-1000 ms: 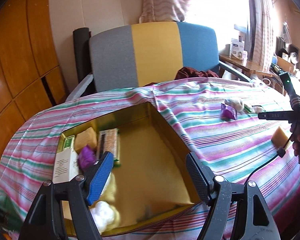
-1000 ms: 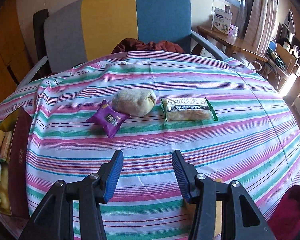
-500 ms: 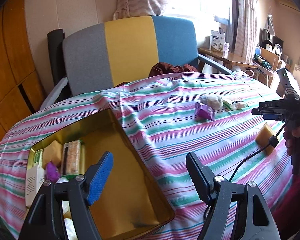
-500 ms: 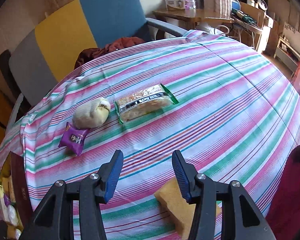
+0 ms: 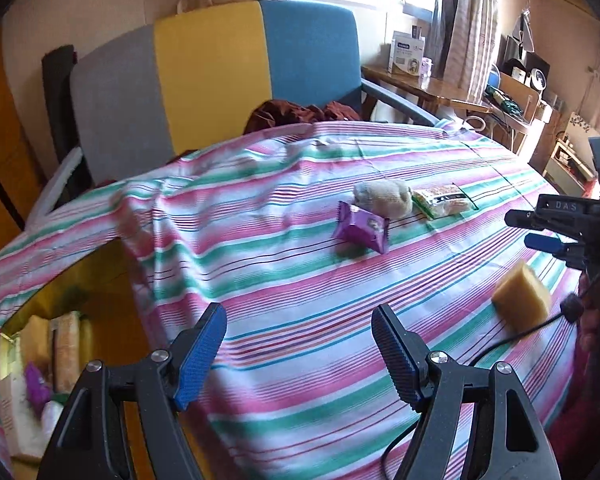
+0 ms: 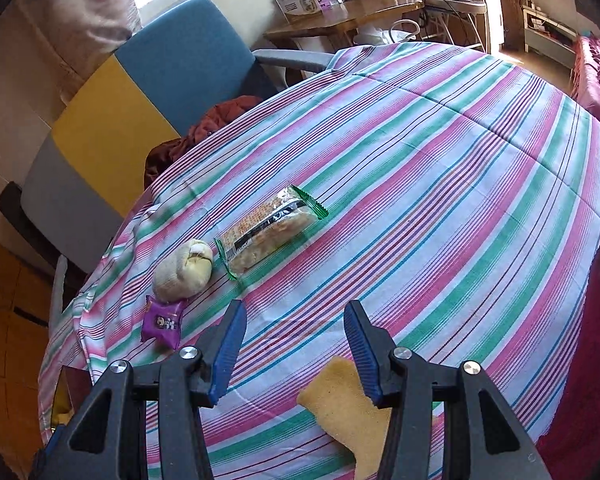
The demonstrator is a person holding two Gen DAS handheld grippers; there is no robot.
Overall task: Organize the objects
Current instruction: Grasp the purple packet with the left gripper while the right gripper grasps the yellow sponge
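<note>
Four loose items lie on the striped tablecloth [image 5: 300, 288]; left to right in the left wrist view: gold tin [image 5: 112, 280] holding sorted snacks at the table's left edge; left gripper [image 5: 298, 344], fingers apart, empty, above bare cloth; purple packet [image 5: 360, 228]; pale cloth bundle [image 5: 384, 198] touching it; green-edged wafer pack [image 5: 444, 200] just beside; yellow sponge [image 5: 522, 300] near the right edge. Right gripper [image 6: 294, 344], fingers apart and empty, hovers just over the sponge [image 6: 340, 400]. Sponge judged light, soft, compressible: grip across its flat faces, mid-block. Foil packs likely slippery and crushable: take by the body, gently.
</note>
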